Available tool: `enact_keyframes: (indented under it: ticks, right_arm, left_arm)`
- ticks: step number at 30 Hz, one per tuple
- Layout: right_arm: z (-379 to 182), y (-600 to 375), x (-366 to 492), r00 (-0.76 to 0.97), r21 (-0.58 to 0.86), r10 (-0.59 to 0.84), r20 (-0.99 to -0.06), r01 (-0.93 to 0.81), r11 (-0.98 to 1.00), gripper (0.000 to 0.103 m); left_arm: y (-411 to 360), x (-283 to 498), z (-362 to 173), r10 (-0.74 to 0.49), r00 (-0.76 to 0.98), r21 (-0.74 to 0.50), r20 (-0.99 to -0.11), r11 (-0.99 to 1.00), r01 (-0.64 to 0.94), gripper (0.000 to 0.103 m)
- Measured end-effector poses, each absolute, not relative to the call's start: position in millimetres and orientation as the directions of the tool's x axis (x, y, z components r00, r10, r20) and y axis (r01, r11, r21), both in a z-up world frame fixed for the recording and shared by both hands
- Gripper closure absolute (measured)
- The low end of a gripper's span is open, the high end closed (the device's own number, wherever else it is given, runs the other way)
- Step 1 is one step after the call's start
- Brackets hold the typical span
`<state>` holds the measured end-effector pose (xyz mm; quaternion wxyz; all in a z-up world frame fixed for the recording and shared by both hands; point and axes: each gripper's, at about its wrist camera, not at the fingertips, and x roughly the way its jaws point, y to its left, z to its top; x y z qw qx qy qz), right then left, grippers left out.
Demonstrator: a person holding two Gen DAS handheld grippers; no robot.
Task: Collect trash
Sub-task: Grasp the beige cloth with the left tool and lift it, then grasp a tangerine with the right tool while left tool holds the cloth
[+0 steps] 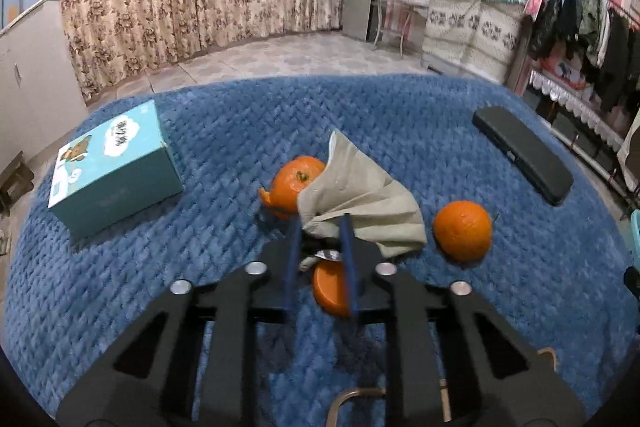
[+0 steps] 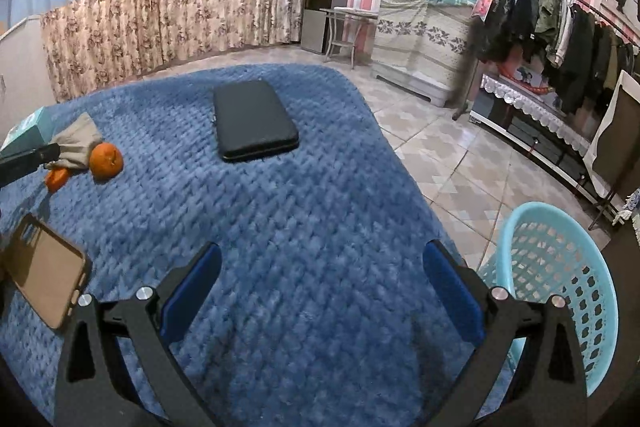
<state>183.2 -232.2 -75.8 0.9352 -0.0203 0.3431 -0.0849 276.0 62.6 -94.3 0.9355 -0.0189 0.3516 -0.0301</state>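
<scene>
1. Left tool [image 1: 322, 227]: jaws drawn nearly together, blue pads pinching the bunched lower end of the crumpled beige napkin [image 1: 360, 195]; gathered paper visibly caught between the pads.
2. Napkin position: on the blue knitted cover [image 1: 200, 155] of the bench, rising away from the left tool toward the far side, its free corner pointing up and away; long axis roughly in line with the tool's fingers.
3. Around the napkin: a partly peeled orange [image 1: 294, 183] touching its left edge, a piece of orange peel [image 1: 330, 289] below the pinch between the fingers, a whole orange [image 1: 463, 231] just beside on the right, apart from the paper.
4. Right tool [image 2: 322, 285]: jaws spread wide, nothing between them, hovering over bare cover.
5. Destination, by judgement: the light blue lattice basket [image 2: 568, 291] on the floor off the bench's right edge, close by the right tool and well apart from the napkin.
6. Deciding relation: napkin far to the left of the basket, left tool already on it, right tool nearer the basket; likely a lift and a carry rightward across the bench, over the black case [image 2: 252, 121].
7. Risk: peel or the peeled orange dragged along, as both touch or lie under the paper.
8. Also present: teal box [image 1: 116, 167] at far left, phone [image 2: 44, 267] near the right tool's left finger.
</scene>
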Motion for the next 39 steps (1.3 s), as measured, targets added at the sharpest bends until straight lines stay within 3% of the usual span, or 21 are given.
enact_keyframes:
  ticks: [10,15,28,29,31,33,35,39]
  right_arm:
    - [-70,-196,196,0.771,-0.061,-0.084,-0.631,0.059,0.996,0.004]
    - [-70,-167,210,0.779,-0.060,-0.033,-0.626,-0.005,0.998,0.004]
    - [-82,-81,281,0.721,-0.020,0.142,-0.679,-0.211,0.977,0.006]
    - [-86,-74,286,0.708,-0.020,0.153,-0.689,-0.229,0.973,0.008]
    - [-92,-62,293,0.694,-0.039,0.156,-0.702,-0.256,0.966,0.025]
    - [-98,-57,300,0.658,-0.015,0.180,-0.731,-0.280,0.960,0.051]
    - [-103,-57,303,0.627,0.044,0.238,-0.741,-0.308,0.950,0.062]
    - [-98,-62,298,0.650,0.049,0.249,-0.718,-0.310,0.949,0.070]
  left_arm:
    - [107,229,-61,0.123,0.845,-0.008,-0.520,0.989,-0.149,0.091]
    - [137,228,-76,0.178,0.808,-0.045,-0.561,0.969,-0.245,0.091]
    - [163,237,-101,0.148,0.757,-0.122,-0.636,0.950,-0.287,0.091]
    - [163,237,-101,0.147,0.759,-0.123,-0.635,0.950,-0.287,0.091]
    - [162,238,-102,0.145,0.757,-0.122,-0.637,0.951,-0.285,0.091]
    - [161,239,-101,0.145,0.756,-0.120,-0.638,0.951,-0.284,0.091]
    - [161,242,-102,0.144,0.756,-0.116,-0.639,0.953,-0.280,0.091]
    - [161,242,-101,0.140,0.760,-0.121,-0.635,0.953,-0.276,0.091]
